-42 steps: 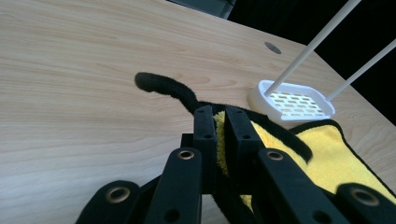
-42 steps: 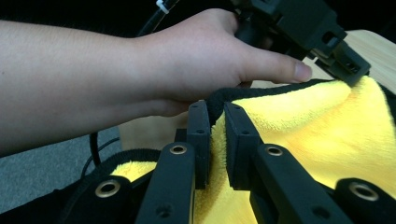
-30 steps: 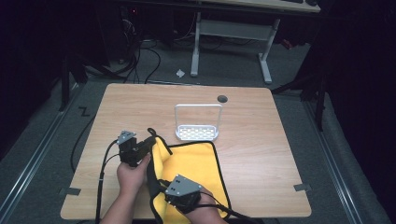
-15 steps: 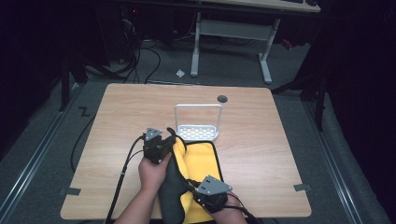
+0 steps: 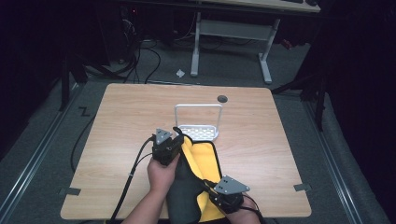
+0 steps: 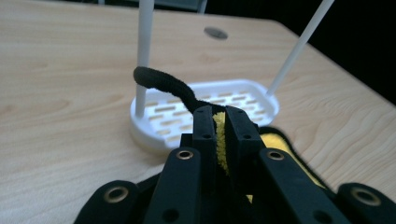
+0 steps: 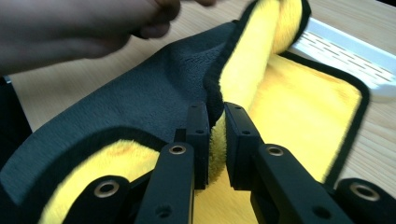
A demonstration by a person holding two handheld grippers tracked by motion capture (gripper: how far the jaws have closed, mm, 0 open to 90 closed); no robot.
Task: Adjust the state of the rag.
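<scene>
A yellow-and-grey cloth (image 5: 198, 186) lies half folded at the near edge of the wooden worktop (image 5: 121, 126), just before a white rack (image 5: 198, 131). The left hand-held gripper (image 6: 216, 122) and the right hand-held gripper (image 7: 216, 122) each clamp its black-trimmed edge.

Fluffy cloth towel (image 7: 289, 107), matt wooden table (image 5: 130, 116), seemingly plastic white rack (image 6: 205, 107).

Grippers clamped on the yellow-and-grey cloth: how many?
2. The left gripper pinches the yellow-and-grey fleece cloth at its far edge, beside the white plastic rack; the right gripper pinches its near edge.
</scene>
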